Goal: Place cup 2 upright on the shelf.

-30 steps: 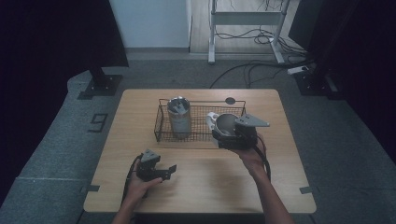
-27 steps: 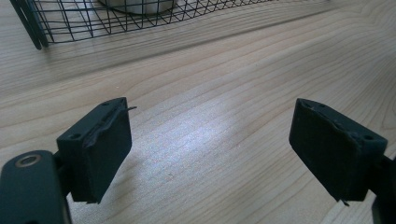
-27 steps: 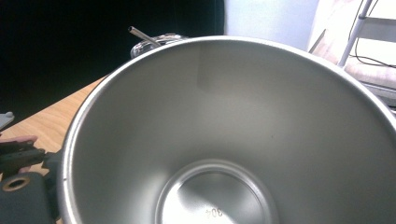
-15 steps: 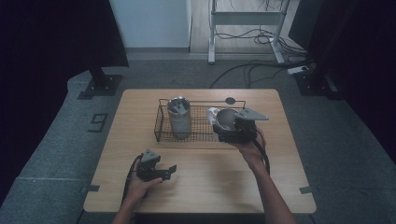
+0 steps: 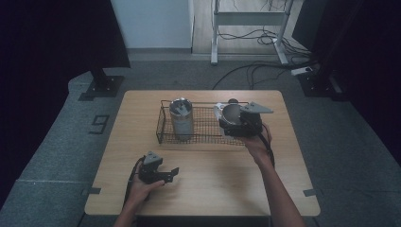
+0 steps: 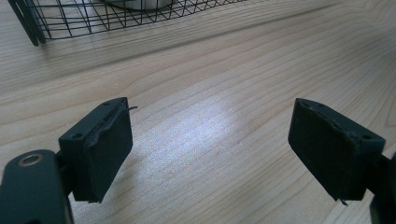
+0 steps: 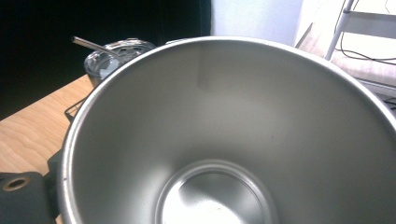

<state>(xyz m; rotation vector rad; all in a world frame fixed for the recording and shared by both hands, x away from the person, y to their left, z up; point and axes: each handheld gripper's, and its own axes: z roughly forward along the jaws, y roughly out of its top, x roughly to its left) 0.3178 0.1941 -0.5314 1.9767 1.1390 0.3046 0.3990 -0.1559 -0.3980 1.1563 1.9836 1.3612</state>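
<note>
A steel cup (image 5: 230,112) is tilted on its side over the right end of the black wire basket (image 5: 163,128), with my right gripper (image 5: 228,122) shut on it. The right gripper view looks straight into the cup's shiny empty inside (image 7: 224,140), and one black finger (image 7: 21,196) shows at the lower left. A second steel tumbler (image 5: 181,116) with a lid and a straw stands upright in the basket's left half and shows again as the lidded tumbler (image 7: 116,52). My left gripper (image 5: 169,174) rests low over the bare wood near the front, open with nothing between its pads (image 6: 100,149).
The wooden table (image 5: 213,184) has bare room in front of the basket. A small dark round object (image 5: 233,100) lies behind the basket. The basket's near corner (image 6: 56,21) lies a short way beyond my left gripper. Cables and a metal stand are on the floor beyond.
My right hand has carried the cup a little farther away over the basket's right end. The left hand has stayed in place.
</note>
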